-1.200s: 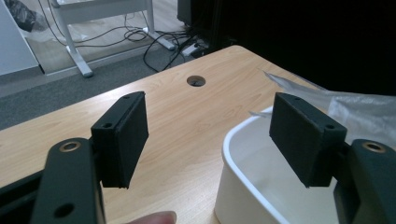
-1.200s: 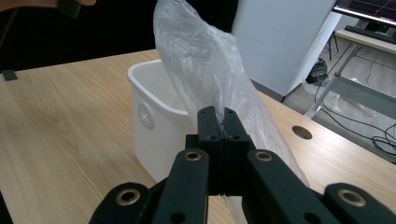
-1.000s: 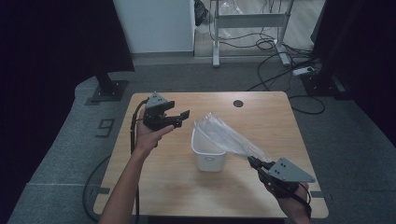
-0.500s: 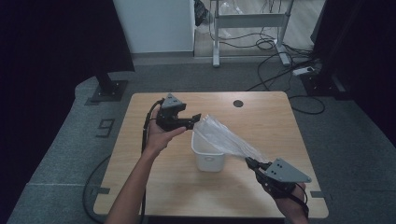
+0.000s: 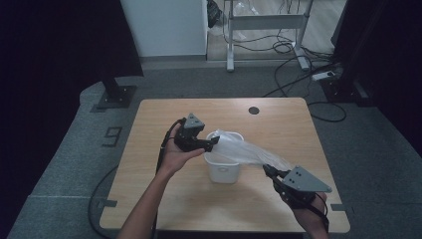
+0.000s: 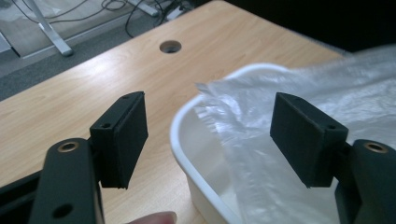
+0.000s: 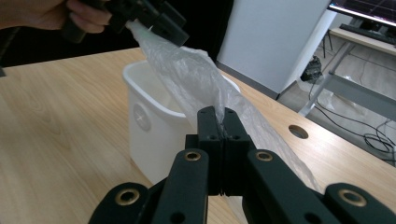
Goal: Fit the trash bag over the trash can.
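Left gripper [image 5: 213,143] now at bag [image 5: 249,152].

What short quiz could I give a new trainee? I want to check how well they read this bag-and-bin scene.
1. True or false: the right gripper is shut on the plastic bag.
2. The left gripper has its jaws: A) clamped on the bin rim, B) open on either side of the bag's edge, C) flat on the table.
3. What does the bag stretch across?

Key
1. True.
2. B.
3. The white bin, standing on the wooden table.
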